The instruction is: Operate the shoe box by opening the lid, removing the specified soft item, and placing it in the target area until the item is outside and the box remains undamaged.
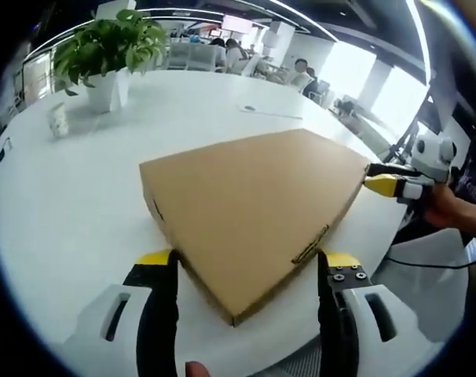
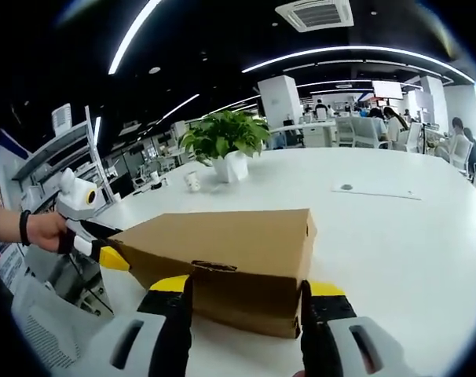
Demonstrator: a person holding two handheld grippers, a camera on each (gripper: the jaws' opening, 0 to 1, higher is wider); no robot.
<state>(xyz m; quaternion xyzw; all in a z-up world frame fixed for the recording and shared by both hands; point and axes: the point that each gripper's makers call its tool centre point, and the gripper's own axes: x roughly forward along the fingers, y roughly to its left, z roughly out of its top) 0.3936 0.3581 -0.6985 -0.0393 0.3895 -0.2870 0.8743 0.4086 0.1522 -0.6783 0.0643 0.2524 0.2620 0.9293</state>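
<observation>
On the white table (image 1: 81, 196) the box (image 1: 254, 204) lies shut, lid (image 2: 222, 232) still down, with a grip at each end of its long axis. Your left gripper (image 1: 246, 271) stands open astride the near corner, jaws either side and not clamped. Your right gripper (image 2: 246, 302) is spread open the same way across the opposite end, about level with the lid's lip. Neither is nearer; I'd judge the lift goes from both ends together.

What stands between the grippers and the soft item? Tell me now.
The shut cardboard shoe box itself: its lid is down, so the item inside is hidden. The left gripper and right gripper both sit at the box's edges, jaws apart.
</observation>
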